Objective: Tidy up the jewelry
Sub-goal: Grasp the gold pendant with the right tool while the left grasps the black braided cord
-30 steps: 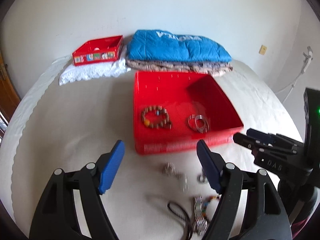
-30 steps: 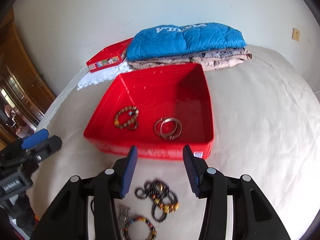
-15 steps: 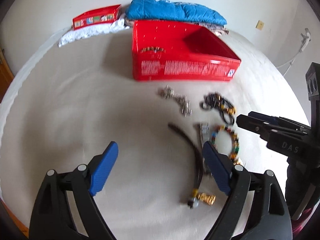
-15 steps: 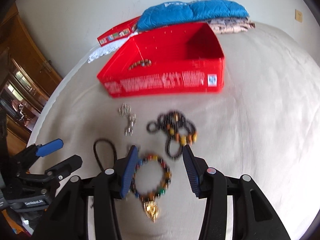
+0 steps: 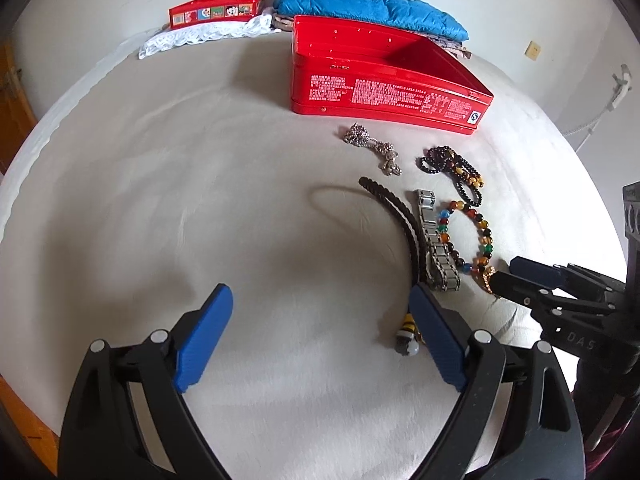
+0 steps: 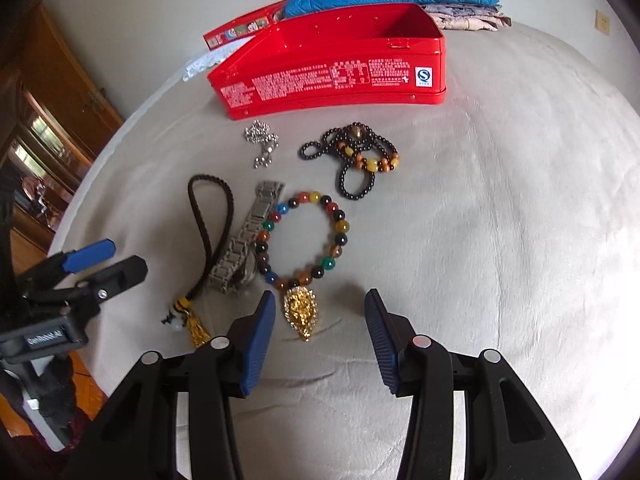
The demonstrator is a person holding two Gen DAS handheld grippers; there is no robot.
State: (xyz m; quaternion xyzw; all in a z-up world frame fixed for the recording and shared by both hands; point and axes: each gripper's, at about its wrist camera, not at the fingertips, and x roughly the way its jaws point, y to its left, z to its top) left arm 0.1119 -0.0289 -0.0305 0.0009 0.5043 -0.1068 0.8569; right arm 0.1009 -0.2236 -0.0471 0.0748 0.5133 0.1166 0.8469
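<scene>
Both tongs have dropped from above the red tin (image 6: 332,68) to the loose jewelry on the bed (image 6: 500,220) in the past second. The right tongs (image 6: 320,320) gape wide and empty around the gold pendant (image 6: 301,312) of the bead bracelet (image 6: 304,236), likely next for the tin; the left tongs (image 5: 320,340) hang wide beside the braided cord (image 5: 400,216).

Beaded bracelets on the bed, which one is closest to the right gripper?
The multicoloured bead bracelet with the gold pendant; the pendant lies just ahead of the open right gripper. The black bead strand lies farther off, near the red tin.
</scene>
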